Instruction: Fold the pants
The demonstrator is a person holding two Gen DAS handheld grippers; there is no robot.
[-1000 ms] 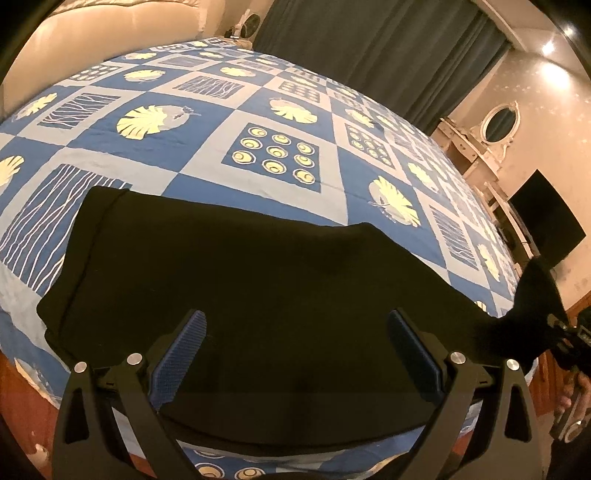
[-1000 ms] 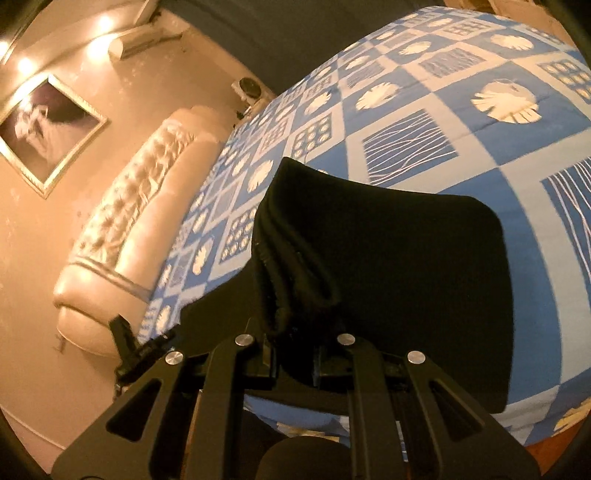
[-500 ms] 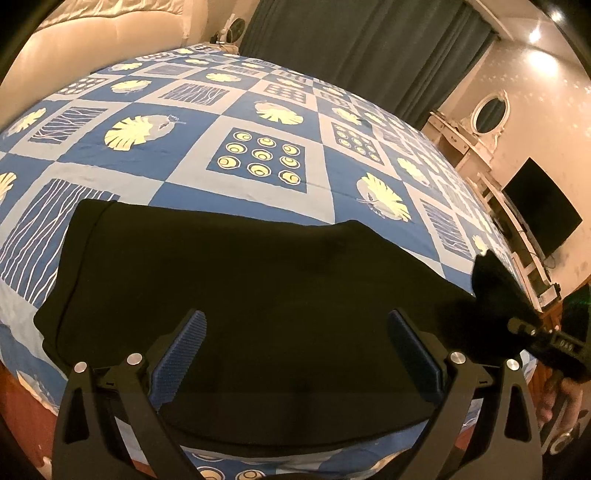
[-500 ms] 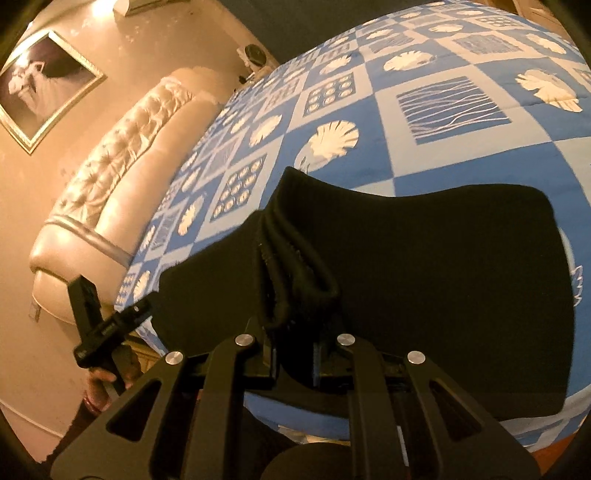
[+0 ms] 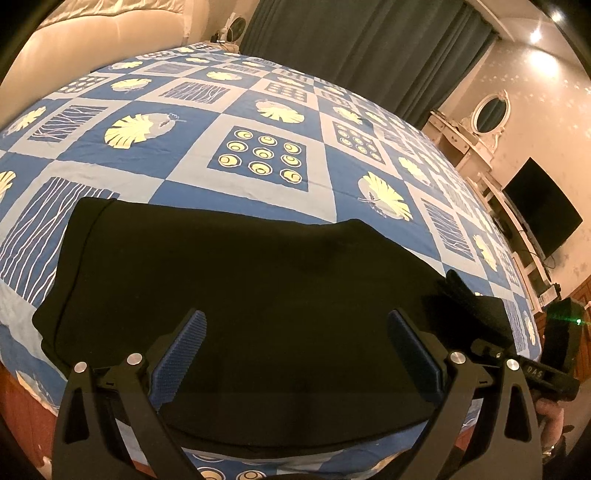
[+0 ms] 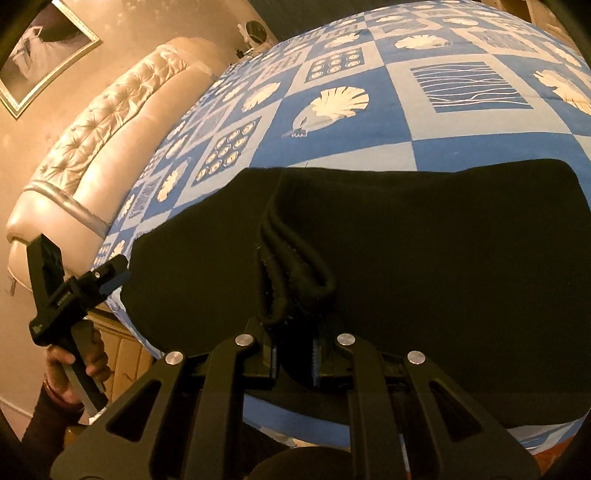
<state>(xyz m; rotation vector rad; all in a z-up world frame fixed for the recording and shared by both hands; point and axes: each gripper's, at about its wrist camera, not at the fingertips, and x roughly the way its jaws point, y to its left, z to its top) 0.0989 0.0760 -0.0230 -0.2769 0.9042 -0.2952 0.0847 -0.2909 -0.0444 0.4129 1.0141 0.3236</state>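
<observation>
A bed with a blue patterned bedspread carries black pants near its edge.

The left wrist view sits low at the near edge of the bed, close above the black pants. It faces across the quilt toward the dark curtain, with the headboard at its left and the television at its right, and the left gripper fills its lower frame.

The right wrist view also looks from the bed's near edge, close over the pants, but turns diagonally toward the headboard and a framed picture.

Both share the pants and quilt. Each catches the other gripper beside the pants: the right gripper, the left gripper.
</observation>
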